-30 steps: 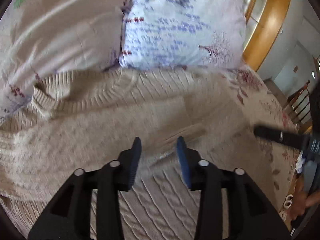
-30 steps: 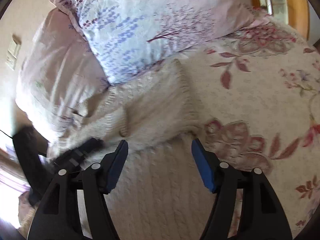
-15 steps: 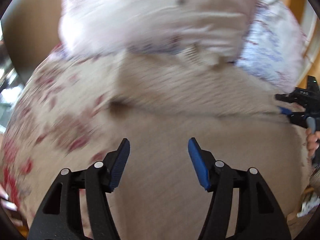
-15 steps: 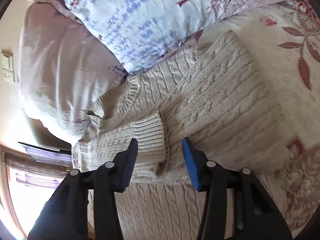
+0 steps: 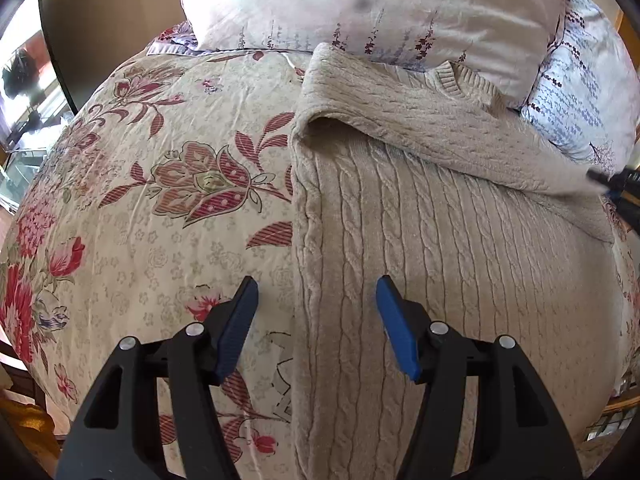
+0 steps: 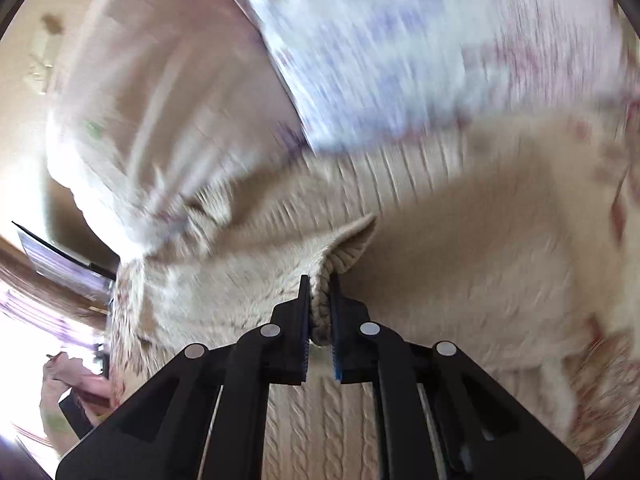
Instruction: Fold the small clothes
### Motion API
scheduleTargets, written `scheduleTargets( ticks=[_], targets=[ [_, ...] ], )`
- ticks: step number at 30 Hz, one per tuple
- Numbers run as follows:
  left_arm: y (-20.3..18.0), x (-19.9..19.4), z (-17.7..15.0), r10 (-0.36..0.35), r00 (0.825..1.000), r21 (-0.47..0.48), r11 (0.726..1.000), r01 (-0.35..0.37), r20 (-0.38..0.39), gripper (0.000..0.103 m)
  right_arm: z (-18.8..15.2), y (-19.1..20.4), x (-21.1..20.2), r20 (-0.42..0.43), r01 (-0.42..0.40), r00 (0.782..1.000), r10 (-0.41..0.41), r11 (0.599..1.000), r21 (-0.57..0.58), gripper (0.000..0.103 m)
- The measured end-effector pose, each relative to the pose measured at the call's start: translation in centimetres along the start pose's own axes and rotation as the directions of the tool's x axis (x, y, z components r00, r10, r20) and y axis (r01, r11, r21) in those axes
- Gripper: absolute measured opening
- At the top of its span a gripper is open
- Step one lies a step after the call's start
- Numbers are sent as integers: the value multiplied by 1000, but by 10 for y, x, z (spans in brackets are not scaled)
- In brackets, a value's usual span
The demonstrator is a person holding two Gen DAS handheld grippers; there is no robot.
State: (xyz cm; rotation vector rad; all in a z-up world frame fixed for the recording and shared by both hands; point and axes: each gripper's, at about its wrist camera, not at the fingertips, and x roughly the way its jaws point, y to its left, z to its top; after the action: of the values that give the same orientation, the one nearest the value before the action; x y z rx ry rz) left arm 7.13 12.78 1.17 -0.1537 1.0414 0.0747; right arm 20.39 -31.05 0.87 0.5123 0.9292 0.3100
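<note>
The left gripper (image 5: pixel 316 322) hangs wide apart over the sweater's (image 5: pixel 420 248) left edge, below the pillows (image 5: pixel 380 8). The right gripper (image 6: pixel 319 312) pinches the sleeve cuff (image 6: pixel 344 248); a hasty pull could undo the fold.

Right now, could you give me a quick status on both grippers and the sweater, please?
Left gripper open, hovering over sweater edge. Right gripper shut on sleeve cuff. Sleeve laid across body; pillows touching collar end.
</note>
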Motion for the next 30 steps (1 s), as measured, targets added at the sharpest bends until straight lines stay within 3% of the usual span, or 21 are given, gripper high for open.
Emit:
scheduleTargets(
  ticks=[2,4,8,10,11,12,14,18,23,30],
  targets=[
    [1,0,0,-8,1000,-5,1000,8,0,61,9,9,-13,70,45,997,-42,998,-39,9],
    [1,0,0,-13,1000,-7,1000,13,1,61,11,0,-14,71,93,993,-91,995,-26,9],
    [1,1,0,-18,1000,-2,1000,18,1,61,-3,-33,23,-107,201,974,-197,979,28,11],
    [3,0,0,-36,999,-11,999,36,-4,61,-7,-35,17,-84,194,978,-190,980,44,19],
    [5,-1,0,-46,999,-18,999,46,-7,61,-8,-35,11,-72,200,978,-196,979,50,32],
    [8,-2,0,-68,998,-31,997,68,-8,61,-8,-36,3,-60,196,980,-192,979,58,47],
    [13,-3,0,-104,994,-52,993,104,-11,61,-9,-43,-18,-18,160,987,-159,984,79,57],
    [23,-8,-7,-192,981,-95,977,190,-17,59,-19,-72,-57,-4,87,996,-87,986,139,58],
    [33,-14,-16,-257,966,-123,960,252,-28,55,-50,-109,-88,-38,68,997,-61,973,219,57],
    [45,-19,-33,-387,920,-185,910,371,-63,47,-97,-143,-107,-110,-24,992,64,943,333,57]
  ],
)
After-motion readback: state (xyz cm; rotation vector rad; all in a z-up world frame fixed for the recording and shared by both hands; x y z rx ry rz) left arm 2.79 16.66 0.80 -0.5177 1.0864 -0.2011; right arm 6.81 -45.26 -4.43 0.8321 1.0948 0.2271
